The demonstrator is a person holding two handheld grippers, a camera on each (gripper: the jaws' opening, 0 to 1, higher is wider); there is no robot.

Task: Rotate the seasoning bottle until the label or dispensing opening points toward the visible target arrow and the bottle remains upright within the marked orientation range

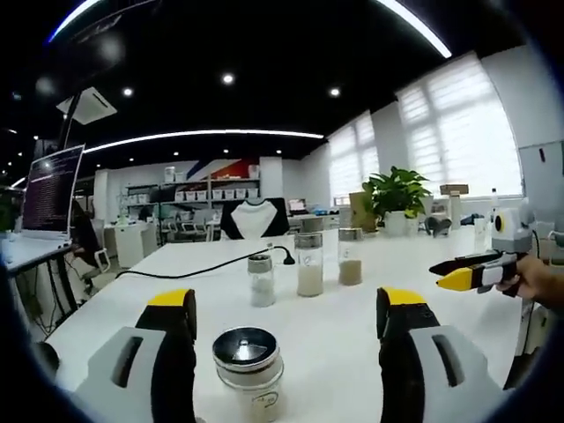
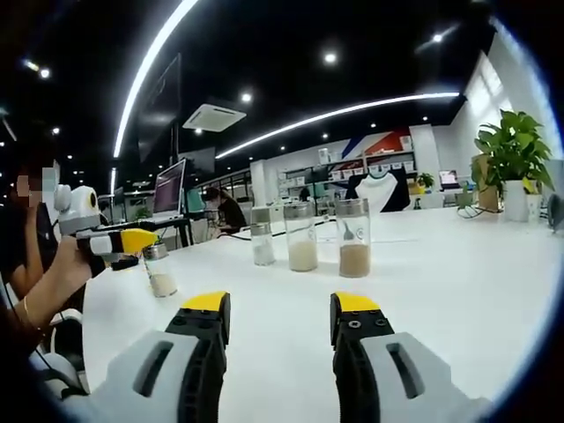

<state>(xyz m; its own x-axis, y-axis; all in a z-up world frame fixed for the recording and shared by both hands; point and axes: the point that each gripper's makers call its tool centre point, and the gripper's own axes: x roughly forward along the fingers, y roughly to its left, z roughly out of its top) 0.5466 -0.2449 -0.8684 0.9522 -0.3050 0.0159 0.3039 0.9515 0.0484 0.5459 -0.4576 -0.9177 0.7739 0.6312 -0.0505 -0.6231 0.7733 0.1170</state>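
the seasoning bottle (image 1: 249,368) stands upright on the bench (image 1: 352,317), between the jaws of the open left claw (image 1: 286,308), untouched. the right claw (image 2: 278,307) is open, empty. next: close, then turn it.

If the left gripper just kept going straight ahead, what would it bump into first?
Probably the small jar sitting between the open jaws of the left gripper. Beyond it stand three more jars; depth is hard to judge.
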